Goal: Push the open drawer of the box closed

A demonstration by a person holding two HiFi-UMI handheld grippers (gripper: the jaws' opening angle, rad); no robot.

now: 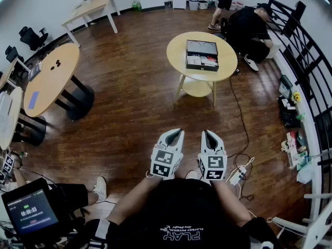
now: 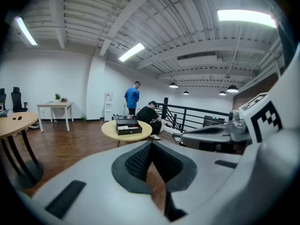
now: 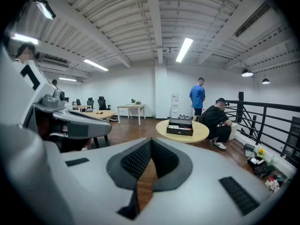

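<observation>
Black box (image 1: 202, 55): sat on the round bench (image 1: 178, 51), well apart from both grippers. Left gripper (image 1: 178, 132) and right gripper (image 1: 206, 133): jaws pressed together, holding nothing, side by side above the wood floor (image 1: 135, 102).

Black box (image 1: 202, 47) flat on round wooden table (image 1: 176, 51); drawer (image 1: 202, 63) pulled open toward camera, contents showing.

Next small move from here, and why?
Probably step toward the round table: the box sits on it, well beyond the left gripper and right gripper, both shut, empty and held near the body.
</observation>
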